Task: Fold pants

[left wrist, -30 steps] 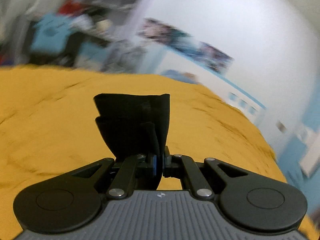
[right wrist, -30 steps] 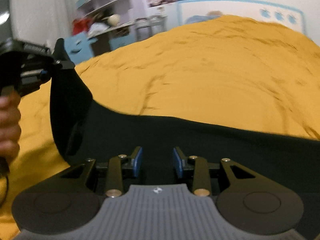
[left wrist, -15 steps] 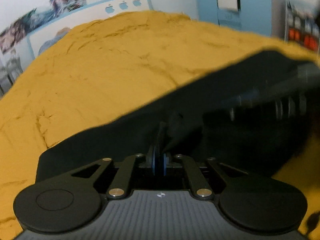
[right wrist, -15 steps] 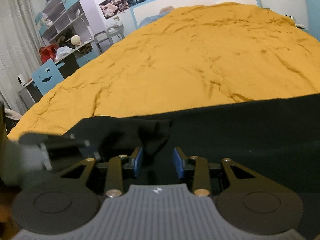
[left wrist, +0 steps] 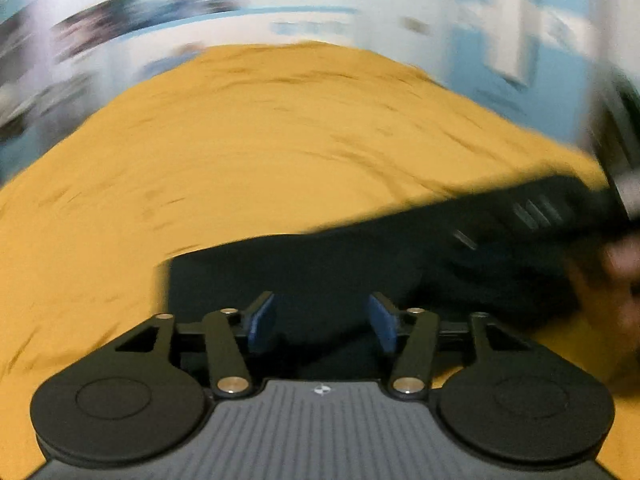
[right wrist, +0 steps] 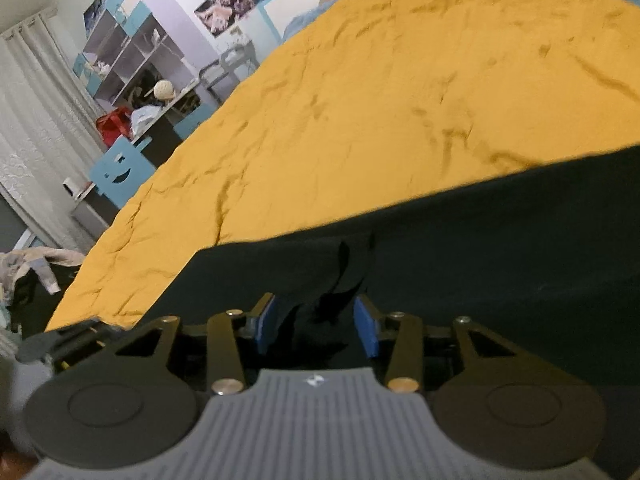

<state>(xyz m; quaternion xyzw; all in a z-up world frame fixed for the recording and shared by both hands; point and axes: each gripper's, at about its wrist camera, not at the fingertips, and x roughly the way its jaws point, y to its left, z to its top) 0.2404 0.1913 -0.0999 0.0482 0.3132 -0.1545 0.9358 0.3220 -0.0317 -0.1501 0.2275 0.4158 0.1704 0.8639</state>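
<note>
The left claw has just been opening and stands apart over the black pants, which lie flat on the yellow bedspread. The right claw has also just widened, with a raised fabric fold between its blue pads but seemingly unpressed. A fold looks just laid down; next comes regripping an edge, and no containers show.

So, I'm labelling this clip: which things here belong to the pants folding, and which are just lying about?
Job: black pants, left gripper, right gripper, both open; yellow bedspread beneath.
Lying about: shelf, red bag, blue chair, clothes heap.
</note>
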